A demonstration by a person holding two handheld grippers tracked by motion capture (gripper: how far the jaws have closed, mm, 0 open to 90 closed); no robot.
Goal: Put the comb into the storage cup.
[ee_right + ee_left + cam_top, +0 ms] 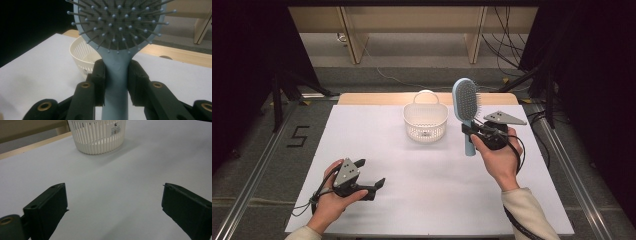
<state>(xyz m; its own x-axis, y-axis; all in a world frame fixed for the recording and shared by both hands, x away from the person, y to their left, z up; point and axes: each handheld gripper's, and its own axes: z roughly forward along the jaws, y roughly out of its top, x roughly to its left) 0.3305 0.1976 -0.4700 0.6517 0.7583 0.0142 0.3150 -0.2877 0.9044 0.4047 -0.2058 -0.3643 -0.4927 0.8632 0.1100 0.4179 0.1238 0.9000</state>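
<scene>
A light blue hairbrush (466,107) with a grey bristle pad stands upright above the white table, right of the basket. My right gripper (470,131) is shut on its handle; in the right gripper view both black pads press the handle (116,75) just below the bristle head (120,22). A white slotted basket (425,121) sits at the table's back centre, also seen ahead in the left gripper view (97,135) and behind the brush (81,53). My left gripper (369,172) rests low over the front left of the table, open, with nothing between its jaws (115,207).
The white table (432,185) stretches between both hands, with a wooden strip (377,98) along its far edge. Cables and dark stands lie on the floor beyond the table. A number 5 (298,136) is marked on the floor at left.
</scene>
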